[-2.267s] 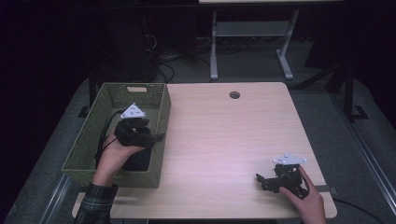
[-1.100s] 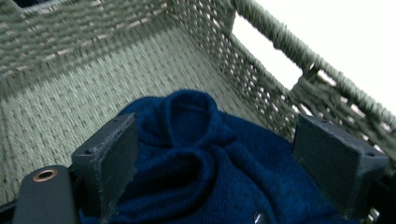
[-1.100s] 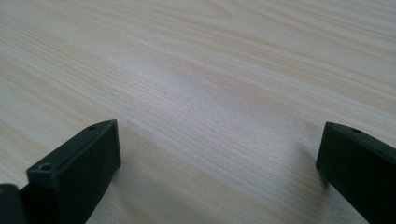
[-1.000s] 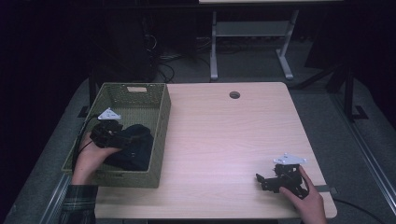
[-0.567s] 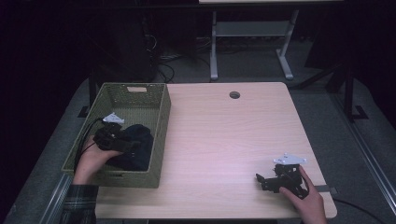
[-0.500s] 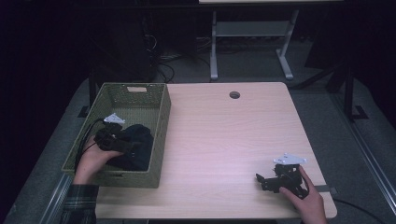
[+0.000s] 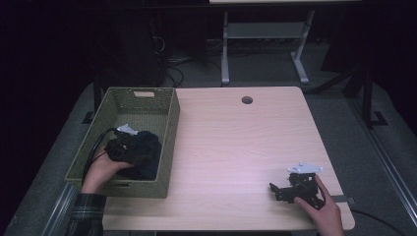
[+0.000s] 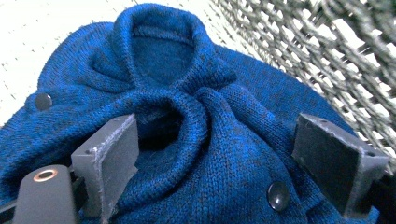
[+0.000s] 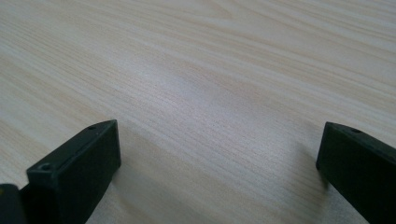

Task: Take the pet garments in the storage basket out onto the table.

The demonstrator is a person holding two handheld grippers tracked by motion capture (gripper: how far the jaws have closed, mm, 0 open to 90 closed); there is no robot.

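A dark blue knitted garment [image 8: 187, 107] with round buttons lies bunched inside a green woven basket [image 7: 147, 105] at the table's left side. My left gripper [image 8: 224, 163] is down in the basket, open, its jaws straddling a raised fold of the knit. In the high view the garment [image 7: 147, 152] looks almost black, with the left gripper [image 7: 129, 146] right on top of it. Near the table's front right corner my right gripper [image 7: 280, 189] rests open on bare wood [image 9: 210, 93], nothing between its jaws.
The basket's mesh wall [image 8: 327, 51] rises close on the right in the left gripper view. A round cable hole [image 7: 247, 100] sits at the table's far edge. Desk legs [image 7: 224, 54] and cables stand on the floor beyond.
My left gripper has moved from the basket's right side toward its left and down onto the garment. The right gripper has stayed in place.
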